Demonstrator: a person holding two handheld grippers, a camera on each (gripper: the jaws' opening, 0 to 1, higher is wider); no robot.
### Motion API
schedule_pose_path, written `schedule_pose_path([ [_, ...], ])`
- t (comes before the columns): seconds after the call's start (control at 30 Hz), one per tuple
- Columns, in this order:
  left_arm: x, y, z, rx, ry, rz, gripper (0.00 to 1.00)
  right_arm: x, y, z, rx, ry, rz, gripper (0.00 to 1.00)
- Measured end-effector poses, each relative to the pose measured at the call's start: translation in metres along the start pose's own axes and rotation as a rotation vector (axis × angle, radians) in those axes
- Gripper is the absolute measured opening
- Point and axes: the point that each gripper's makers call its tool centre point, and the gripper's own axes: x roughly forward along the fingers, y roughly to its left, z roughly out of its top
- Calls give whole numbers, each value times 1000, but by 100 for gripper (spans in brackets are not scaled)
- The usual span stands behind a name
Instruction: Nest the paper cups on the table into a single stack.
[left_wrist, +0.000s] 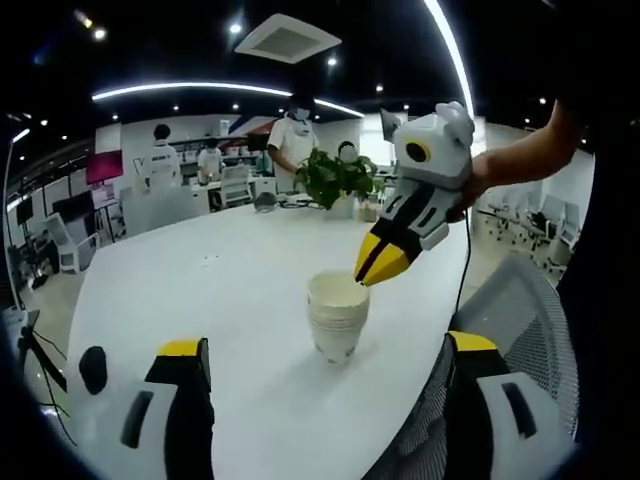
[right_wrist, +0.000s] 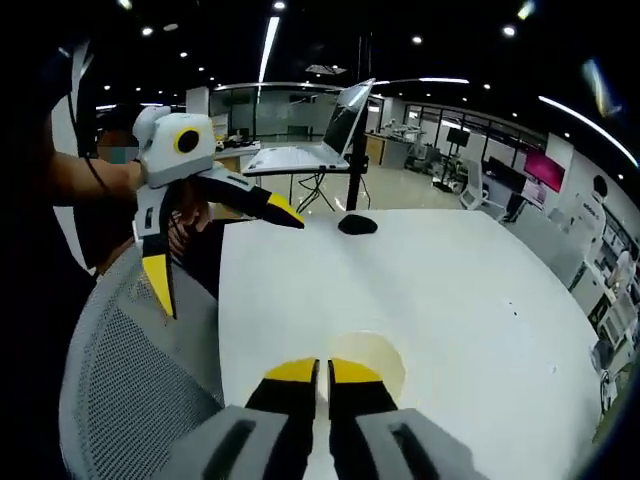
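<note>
A stack of nested white paper cups (left_wrist: 337, 318) stands upright on the white table (left_wrist: 200, 290), near its edge. In the left gripper view my right gripper (left_wrist: 372, 272) comes down from the right, its yellow tips together on the rim of the top cup. The right gripper view shows those jaws (right_wrist: 322, 375) pinched on the near wall of the top cup (right_wrist: 385, 362), whose mouth faces up. My left gripper (left_wrist: 327, 345) is open wide with nothing in it, held short of the stack. It appears again as the left gripper (right_wrist: 225, 255) at the table's edge, jaws spread.
A grey mesh chair (left_wrist: 525, 320) (right_wrist: 120, 380) stands against the table's edge beside the stack. A potted plant (left_wrist: 335, 175) and several people are at the far end. A laptop (right_wrist: 325, 130) on a stand and a black mouse (right_wrist: 357, 224) lie beyond.
</note>
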Motion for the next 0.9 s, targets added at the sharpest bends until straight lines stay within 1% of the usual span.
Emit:
schedule_pose_path([
  [0.13,0,-2,1,2,1,-1,96,3,1,-4,20,3,-4,5],
  [0.23,1,-1,-1,4,2,-1,96,2,1,-4,13,-12,-20,12],
  [0.3,4,-3,-3,7,12,-2,96,2,1,-7,-5,-15,-34,18],
  [0.43,10,-8,-9,13,28,-11,96,-1,1,-6,15,-46,-50,39],
  [0.47,14,-11,-10,17,33,-16,96,-2,-1,-7,8,-56,-69,43],
  [0.53,20,-14,-16,37,61,-25,96,-3,-3,-9,7,-64,-93,51],
  [0.63,30,-24,-20,60,80,-53,96,-3,-7,-12,13,-80,-128,60],
  [0.73,40,-29,-22,80,89,-77,95,-1,-11,-19,38,-85,-154,66],
  [0.9,56,-28,-28,92,101,-95,92,1,-16,-27,64,-116,-191,72],
])
